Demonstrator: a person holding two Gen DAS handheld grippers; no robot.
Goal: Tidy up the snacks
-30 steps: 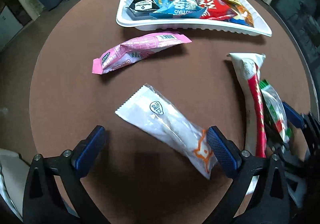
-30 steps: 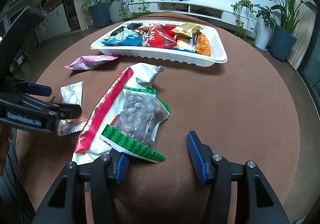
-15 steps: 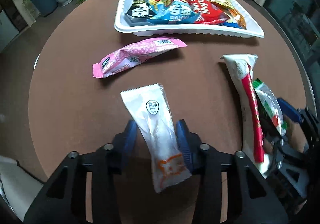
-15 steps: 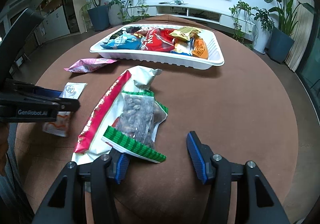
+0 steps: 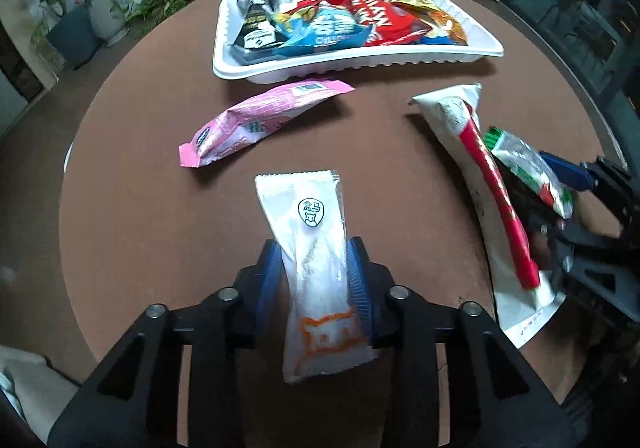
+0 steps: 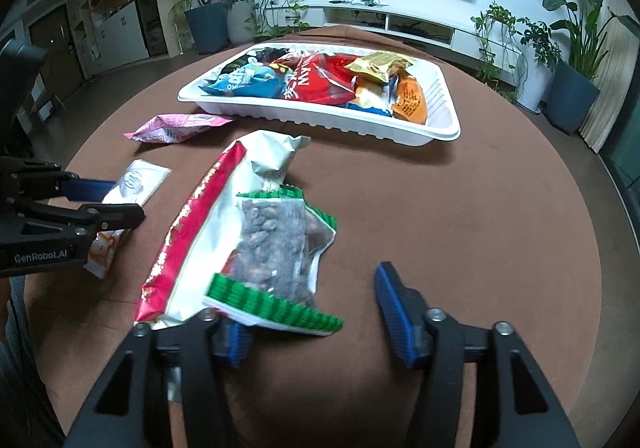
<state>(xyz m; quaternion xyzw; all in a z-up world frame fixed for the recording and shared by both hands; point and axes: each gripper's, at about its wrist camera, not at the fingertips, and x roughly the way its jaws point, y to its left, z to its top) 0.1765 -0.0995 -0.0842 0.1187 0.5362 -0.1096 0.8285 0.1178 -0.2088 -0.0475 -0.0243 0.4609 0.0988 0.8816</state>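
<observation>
My left gripper (image 5: 316, 268) is shut on a white snack packet (image 5: 316, 248) with an orange print, held a little above the round brown table (image 5: 140, 207). It also shows in the right wrist view (image 6: 132, 183). My right gripper (image 6: 316, 312) is open; its left finger lies under the edge of a clear green-edged nut bag (image 6: 276, 244). That bag rests on a long white and red bag (image 6: 200, 215). A pink packet (image 5: 256, 119) lies in front of the white tray (image 5: 360, 63), which holds several snacks.
Potted plants (image 6: 576, 47) and a low TV shelf (image 6: 400, 15) stand beyond the table's far edge. The tray's right end (image 6: 440, 103) shows bare bottom. The right gripper's body (image 5: 592, 232) sits at the table's right edge in the left wrist view.
My left gripper closed on the white packet, turned it lengthwise and lifted it, moving closer to the tray. My right gripper stayed open at the nut bag.
</observation>
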